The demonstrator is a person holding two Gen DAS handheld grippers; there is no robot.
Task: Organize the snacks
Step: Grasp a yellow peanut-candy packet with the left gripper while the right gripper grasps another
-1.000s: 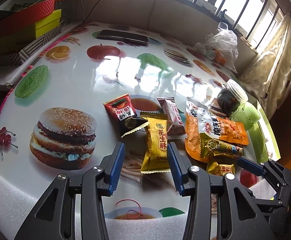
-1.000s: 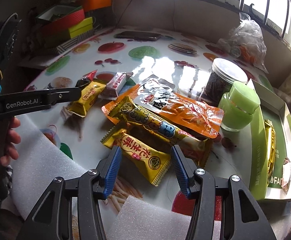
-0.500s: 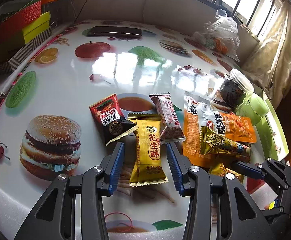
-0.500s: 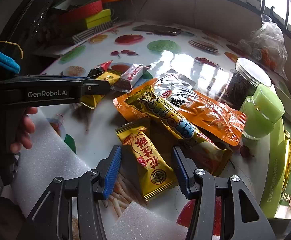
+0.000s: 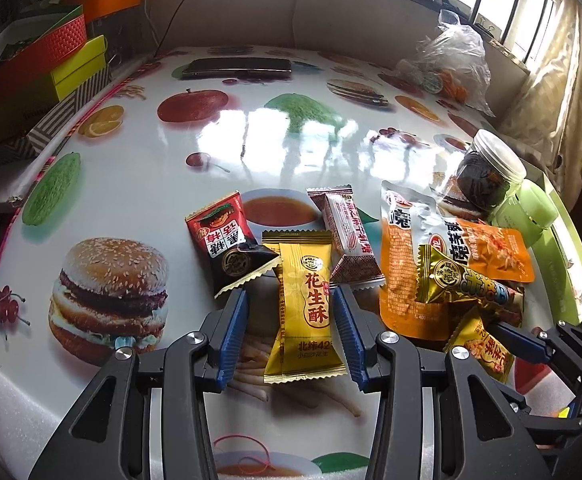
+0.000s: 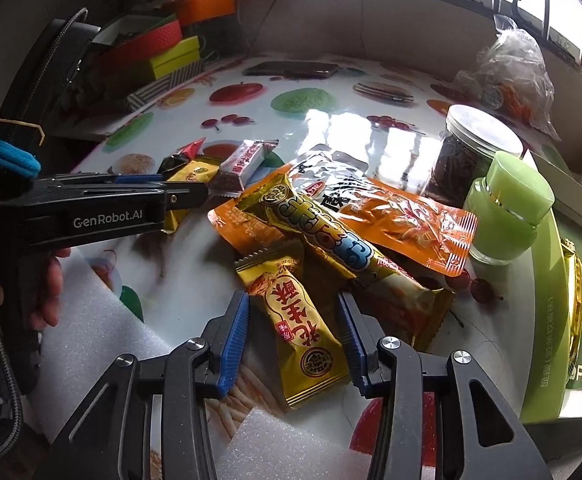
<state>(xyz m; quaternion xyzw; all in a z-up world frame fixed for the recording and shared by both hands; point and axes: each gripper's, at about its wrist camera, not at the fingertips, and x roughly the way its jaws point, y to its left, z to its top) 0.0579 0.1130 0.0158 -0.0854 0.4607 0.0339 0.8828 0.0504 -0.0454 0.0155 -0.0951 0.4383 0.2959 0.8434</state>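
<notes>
My left gripper is open with its blue pads on both sides of a yellow peanut-crisp packet lying flat on the table. A red-black packet and a maroon-white bar lie just beyond it. My right gripper is open around a second yellow packet. A long gold bar with blue letters and a flat orange pouch lie beyond it. The left gripper also shows in the right wrist view, and the right gripper shows in the left wrist view.
A dark-filled jar and a green jar stand right of the pile. A green box lies at the right edge. A phone, a plastic bag and stacked boxes are at the back. White foam lines the near edge.
Both grippers have moved forward and down, so each yellow packet now lies between its pads. Both stay open. The packets have not moved.
</notes>
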